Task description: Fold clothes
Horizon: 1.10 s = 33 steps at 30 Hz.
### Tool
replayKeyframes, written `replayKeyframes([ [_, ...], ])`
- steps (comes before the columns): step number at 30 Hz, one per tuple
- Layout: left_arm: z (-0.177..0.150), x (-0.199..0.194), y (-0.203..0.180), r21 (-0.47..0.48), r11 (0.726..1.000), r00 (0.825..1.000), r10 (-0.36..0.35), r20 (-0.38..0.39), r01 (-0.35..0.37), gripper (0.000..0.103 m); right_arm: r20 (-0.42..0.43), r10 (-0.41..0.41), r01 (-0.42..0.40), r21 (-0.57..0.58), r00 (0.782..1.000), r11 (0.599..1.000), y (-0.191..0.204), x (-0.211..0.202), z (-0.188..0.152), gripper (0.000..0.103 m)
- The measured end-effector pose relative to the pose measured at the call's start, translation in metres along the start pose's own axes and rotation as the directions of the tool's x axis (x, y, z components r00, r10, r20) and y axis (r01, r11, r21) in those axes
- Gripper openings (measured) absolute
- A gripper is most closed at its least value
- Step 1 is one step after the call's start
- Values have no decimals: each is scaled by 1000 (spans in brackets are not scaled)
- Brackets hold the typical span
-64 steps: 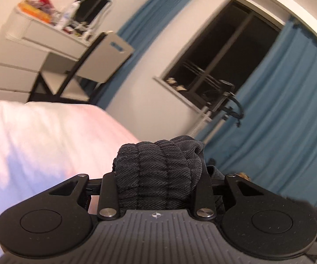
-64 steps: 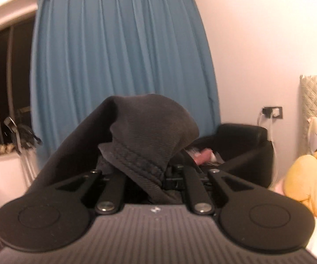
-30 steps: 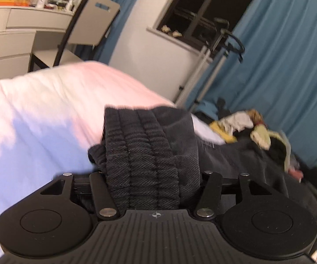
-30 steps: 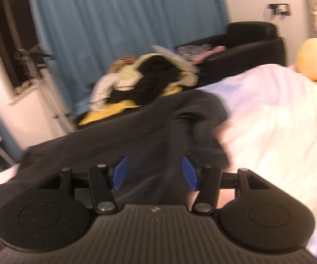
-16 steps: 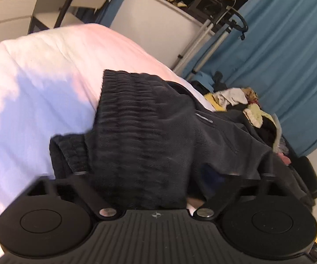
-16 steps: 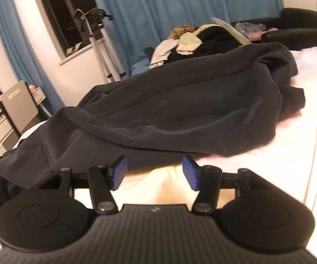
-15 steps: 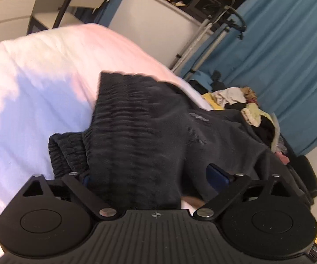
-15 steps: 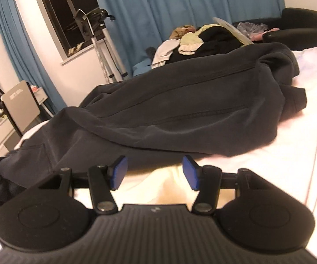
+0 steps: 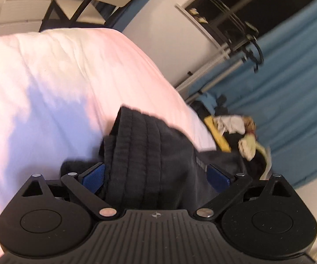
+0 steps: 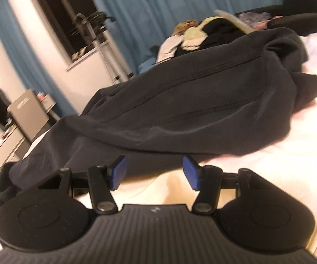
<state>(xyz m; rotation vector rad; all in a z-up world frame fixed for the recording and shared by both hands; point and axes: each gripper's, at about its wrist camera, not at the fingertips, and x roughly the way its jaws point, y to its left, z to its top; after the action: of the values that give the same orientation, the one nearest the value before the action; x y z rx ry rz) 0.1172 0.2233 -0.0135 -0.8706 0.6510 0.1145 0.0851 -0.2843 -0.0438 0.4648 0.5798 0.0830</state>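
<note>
Charcoal ribbed trousers (image 10: 202, 101) on white bedding (image 9: 48, 77), blue-padded black tongs (image 10: 154, 171), teal curtains (image 10: 158, 6).

The dark trousers (image 10: 193, 101) lie long across the bed (image 10: 279, 154), taking up its far side from the left edge to near the right. Bare bedding runs free along the near edge, under the right gripper (image 10: 153, 173), whose jaws stand apart with nothing between them. Beyond the far edge, a heap of clothes (image 10: 202, 33) and a black armchair (image 10: 303, 6) close off that side. In the left wrist view the ribbed waistband (image 9: 145, 154) fills the gap of the left gripper (image 9: 156, 176), blocking it. Past it the bed's left corner (image 9: 55, 70) lies bare, with a chair (image 9: 85, 6) beyond.
</note>
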Motion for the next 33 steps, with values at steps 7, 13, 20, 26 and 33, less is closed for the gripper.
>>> replayKeyframes([
  [7,60,60,12,-93,995,996,13,-83,-21,83,-44,-23,25,52,999,998,-17,35,1,58],
  [13,86,93,-7,20,997,989,74,-129,-72,57,-70,-29,32,47,997,998,-26,56,-2,58],
  [20,75,91,-32,118,986,984,134,-120,-119,29,-47,-45,46,28,998,999,-29,56,-8,58],
  [26,41,-1,-92,346,937,999,44,-16,-35,13,17,-25,26,-40,1000,999,-17,33,-10,58],
  [33,-43,-115,-110,458,875,987,-154,-48,159,9,88,17,-6,-130,996,991,4,1,-12,58],
])
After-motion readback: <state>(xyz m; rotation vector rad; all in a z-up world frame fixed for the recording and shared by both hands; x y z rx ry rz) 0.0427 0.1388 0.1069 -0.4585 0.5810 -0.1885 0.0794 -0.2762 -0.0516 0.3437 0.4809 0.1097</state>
